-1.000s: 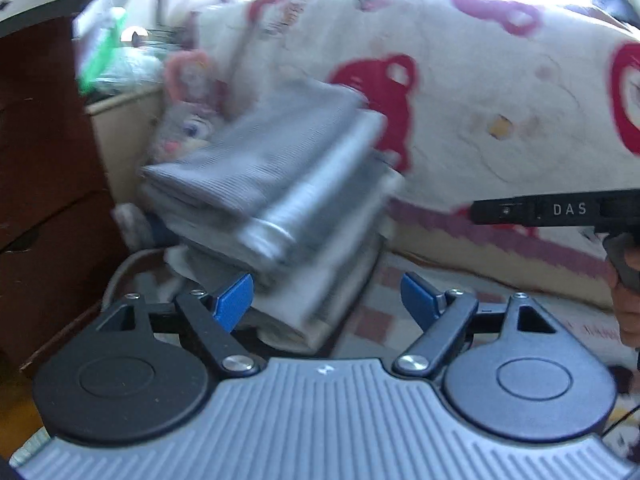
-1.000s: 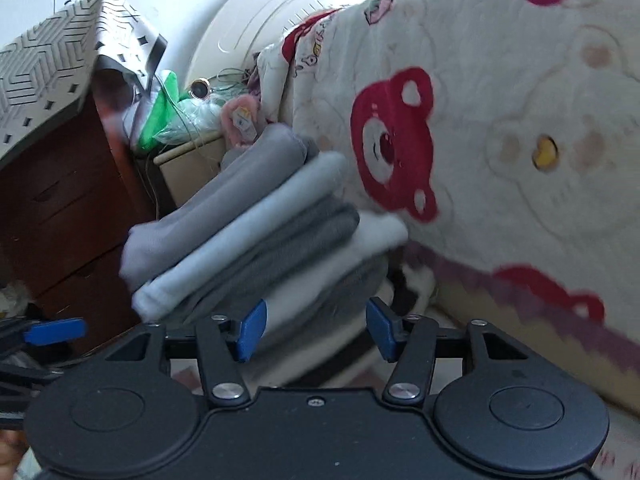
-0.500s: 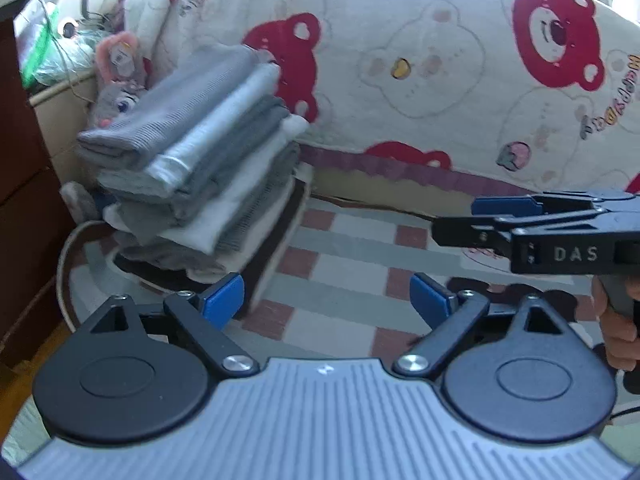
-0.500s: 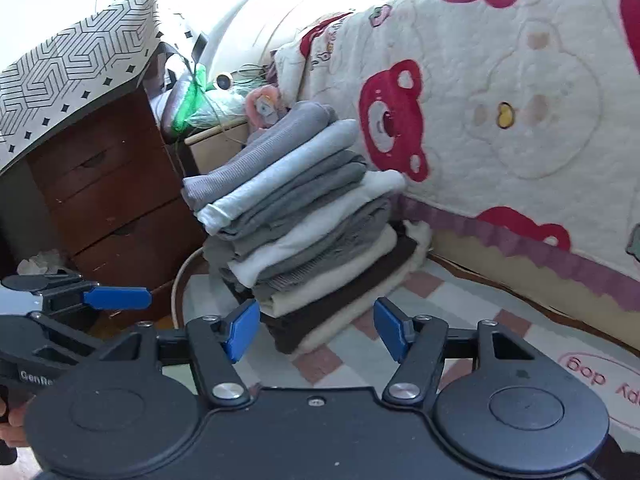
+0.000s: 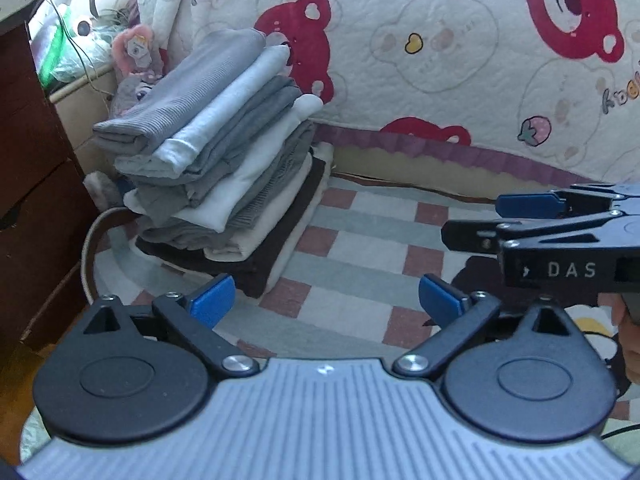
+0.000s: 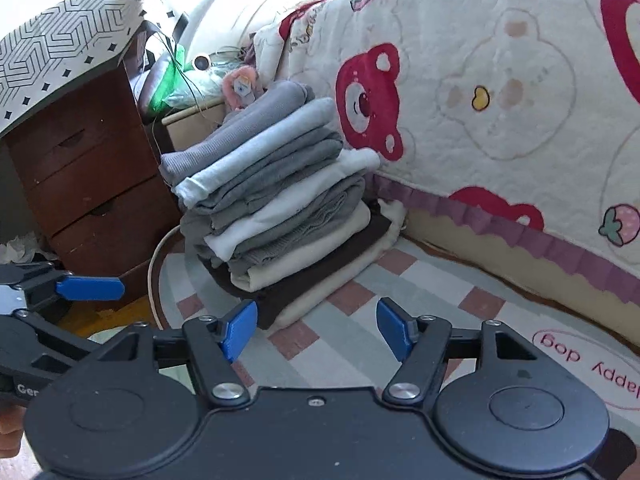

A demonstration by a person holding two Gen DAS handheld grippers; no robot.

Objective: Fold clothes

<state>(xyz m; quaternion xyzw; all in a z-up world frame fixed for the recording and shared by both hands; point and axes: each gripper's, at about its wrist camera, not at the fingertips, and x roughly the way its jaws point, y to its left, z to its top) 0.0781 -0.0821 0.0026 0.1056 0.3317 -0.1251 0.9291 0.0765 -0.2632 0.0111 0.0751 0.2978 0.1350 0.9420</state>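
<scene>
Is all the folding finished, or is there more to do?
Done: a tall stack of folded grey, white and brown clothes sits on the checked rug. In hand: nothing; the left gripper and right gripper are empty, jaws opening. Left: no unfolded clothes show here, so maybe none.

Domestic bedroom. A bear-print quilt (image 5: 440, 60) in white and red with a purple ruffled hem hangs over a bed. A checked rug (image 5: 360, 256) covers the floor. A dark wooden chest of drawers (image 6: 92, 184) stands at left under a geometric-patterned cloth (image 6: 60, 36). A stack of folded clothes (image 6: 276, 200) sits on the rug; a pink plush toy (image 6: 239, 87) lies behind it.
</scene>
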